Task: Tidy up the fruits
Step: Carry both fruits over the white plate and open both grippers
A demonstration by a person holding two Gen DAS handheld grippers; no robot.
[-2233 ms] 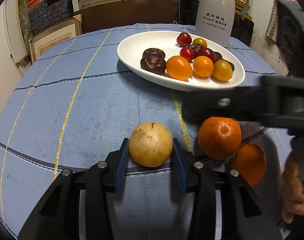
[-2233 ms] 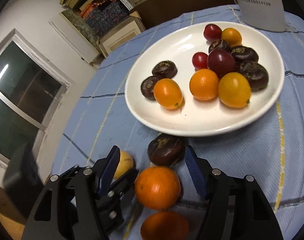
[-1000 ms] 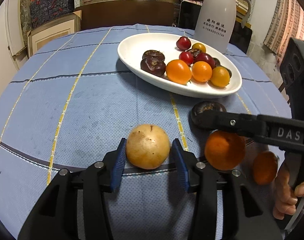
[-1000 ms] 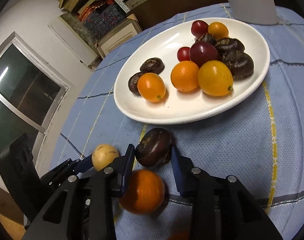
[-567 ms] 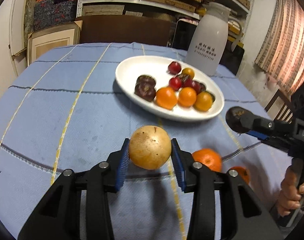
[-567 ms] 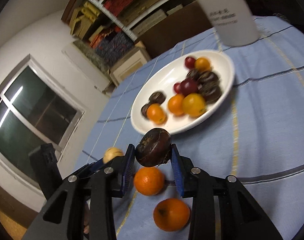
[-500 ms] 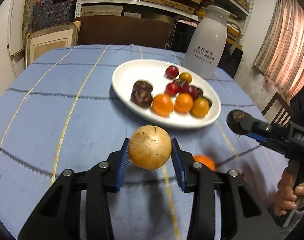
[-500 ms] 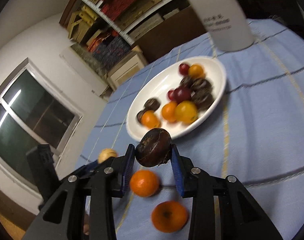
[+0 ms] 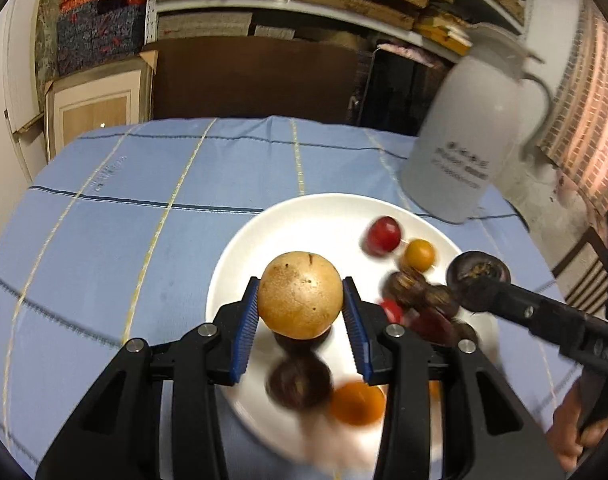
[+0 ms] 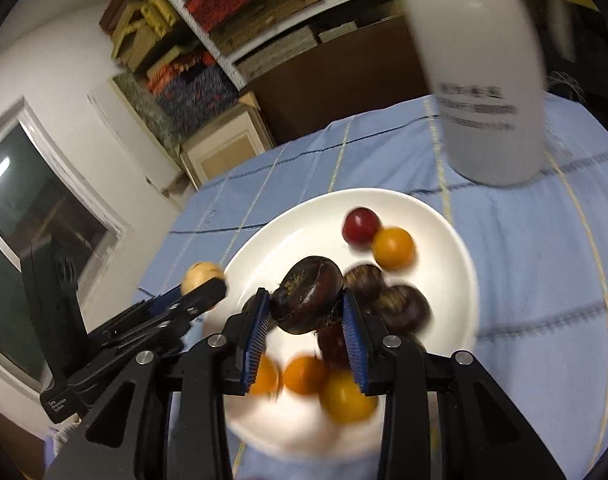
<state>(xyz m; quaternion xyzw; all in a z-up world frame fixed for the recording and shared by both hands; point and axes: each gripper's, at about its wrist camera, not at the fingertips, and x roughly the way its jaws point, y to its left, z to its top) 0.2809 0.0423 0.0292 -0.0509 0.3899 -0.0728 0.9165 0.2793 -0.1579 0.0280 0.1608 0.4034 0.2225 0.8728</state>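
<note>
My left gripper (image 9: 300, 322) is shut on a tan round fruit (image 9: 300, 295) and holds it in the air over the near left part of the white plate (image 9: 304, 216). My right gripper (image 10: 307, 326) is shut on a dark brown fruit (image 10: 308, 300) above the same plate (image 10: 436, 216). In the left wrist view the right gripper (image 9: 480, 286) comes in from the right with its dark fruit (image 9: 479, 272). In the right wrist view the left gripper (image 10: 201, 286) shows at the left with the tan fruit (image 10: 201, 274). Several red, orange and dark fruits lie on the plate.
A tall white jug (image 9: 468, 136) stands just behind the plate at the right, also close in the right wrist view as the jug (image 10: 480, 72). The blue checked tablecloth (image 9: 123, 208) covers the table. Shelves and boxes stand behind; a hand (image 9: 572, 436) grips the right handle.
Both grippers have risen and moved forward from the near table edge to over the plate, each carrying its fruit. The oranges left on the cloth have dropped out of view.
</note>
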